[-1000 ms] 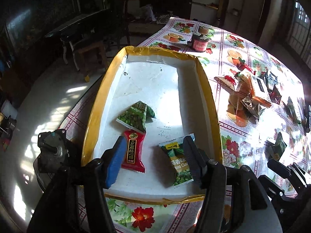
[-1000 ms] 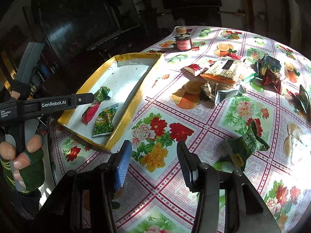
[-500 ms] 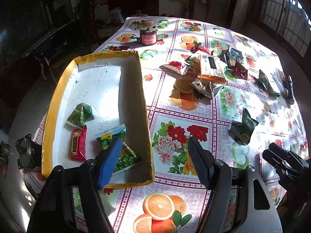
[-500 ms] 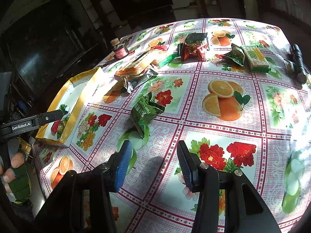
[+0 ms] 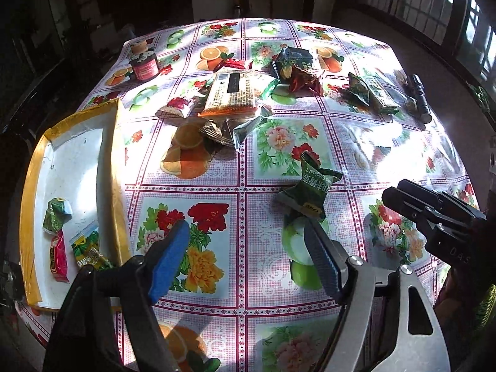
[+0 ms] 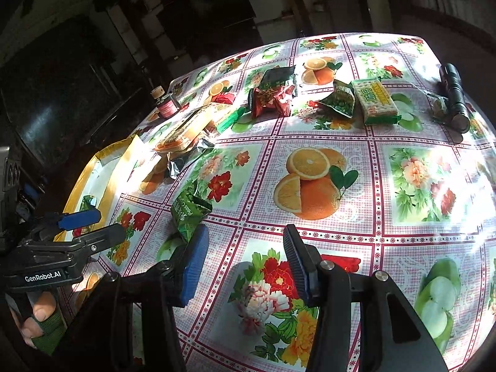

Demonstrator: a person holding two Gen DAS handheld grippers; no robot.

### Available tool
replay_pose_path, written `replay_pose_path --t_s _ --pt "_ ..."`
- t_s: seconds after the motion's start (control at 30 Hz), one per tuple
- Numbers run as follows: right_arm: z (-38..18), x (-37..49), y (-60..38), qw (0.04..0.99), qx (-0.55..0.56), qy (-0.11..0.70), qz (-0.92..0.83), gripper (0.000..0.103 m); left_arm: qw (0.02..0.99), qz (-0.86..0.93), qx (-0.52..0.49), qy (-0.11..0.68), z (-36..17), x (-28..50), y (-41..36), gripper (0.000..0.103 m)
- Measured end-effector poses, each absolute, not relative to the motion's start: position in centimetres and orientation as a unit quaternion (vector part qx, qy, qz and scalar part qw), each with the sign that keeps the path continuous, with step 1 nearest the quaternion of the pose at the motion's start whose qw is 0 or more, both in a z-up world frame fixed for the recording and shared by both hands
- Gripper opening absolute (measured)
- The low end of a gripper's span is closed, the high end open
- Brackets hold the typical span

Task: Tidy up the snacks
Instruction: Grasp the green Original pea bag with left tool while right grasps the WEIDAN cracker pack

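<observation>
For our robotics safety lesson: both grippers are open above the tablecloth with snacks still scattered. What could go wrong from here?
1. The green pea packet lies crumpled and puffed, so the open left gripper might pinch only a corner and drop it short of the yellow-rimmed tray.
2. The right gripper hangs close to the same packet, so the two could collide.
3. The black flashlight beside the snacks could be knocked and roll.

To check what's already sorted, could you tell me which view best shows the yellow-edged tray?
The left wrist view: the tray shows its white floor and three packets. The right wrist view shows the tray edge-on, partly hidden by the left hand-held gripper.
</observation>
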State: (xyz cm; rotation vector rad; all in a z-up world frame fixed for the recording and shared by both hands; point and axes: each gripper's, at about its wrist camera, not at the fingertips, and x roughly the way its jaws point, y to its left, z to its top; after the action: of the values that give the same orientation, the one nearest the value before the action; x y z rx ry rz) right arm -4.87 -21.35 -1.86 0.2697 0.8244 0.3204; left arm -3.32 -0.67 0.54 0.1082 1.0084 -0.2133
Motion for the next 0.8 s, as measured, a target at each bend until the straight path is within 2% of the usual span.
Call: replay_pose_path --t_s 0.13,0.3,0.57,0.8 --pt "0.2 -3.3 -21.6 0.904 0.126 0.378 0.154 0.057 0.862 -0.133 0.061 0.485 -0.2 -2.1 -2.8 0.077" --pt "1.3 -1.4 -22.5 0.912 0.114 0.368 0.140 0.060 0.857 -0.145 0.081 0.488 -1.2 -0.5 -5.0 0.077" --pt "-1.1 6.1 -30.3 0.915 0.117 0.386 0.001 0.060 0.845 -0.156 0.089 0.504 -2.9 1.5 -6.5 0.077" --pt "-3.8 12.1 -31.4 0.902 0.065 0.427 -0.030 0.060 0.836 -0.149 0.081 0.523 -4.3 3.2 -6.3 0.077"
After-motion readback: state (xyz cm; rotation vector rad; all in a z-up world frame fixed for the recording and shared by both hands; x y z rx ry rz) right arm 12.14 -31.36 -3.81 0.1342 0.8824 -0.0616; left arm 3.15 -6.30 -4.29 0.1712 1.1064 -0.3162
